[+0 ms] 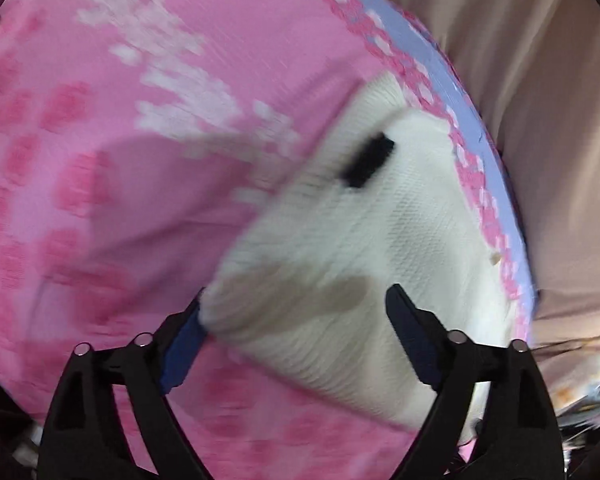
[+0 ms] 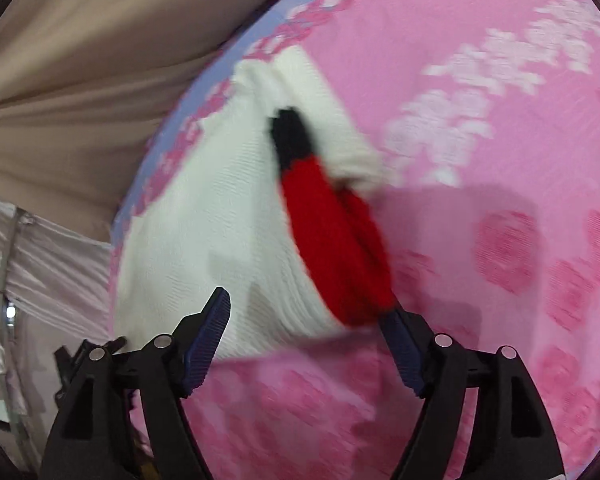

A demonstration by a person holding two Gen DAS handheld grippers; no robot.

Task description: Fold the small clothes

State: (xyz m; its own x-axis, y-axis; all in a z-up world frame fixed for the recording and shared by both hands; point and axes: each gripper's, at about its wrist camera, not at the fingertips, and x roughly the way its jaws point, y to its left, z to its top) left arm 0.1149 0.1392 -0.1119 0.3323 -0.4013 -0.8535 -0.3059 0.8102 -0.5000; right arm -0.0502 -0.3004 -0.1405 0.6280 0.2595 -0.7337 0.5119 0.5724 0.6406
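Both tools, left [image 1: 296, 304] and right [image 2: 306, 308], gape wide w/ nothing held; white knit garment [image 2: 204, 216] looks soft, light, floppy: pinch near hem corners.

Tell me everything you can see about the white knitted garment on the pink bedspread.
The white garment is a small, ribbed-looking knit lying flat, folded over, on the pink floral bedspread near its blue edge. A band of red and black trim runs along one side; the left wrist view shows only the black patch. Both grippers, left and right, are open and straddle its near edge. The frames are motion-blurred.
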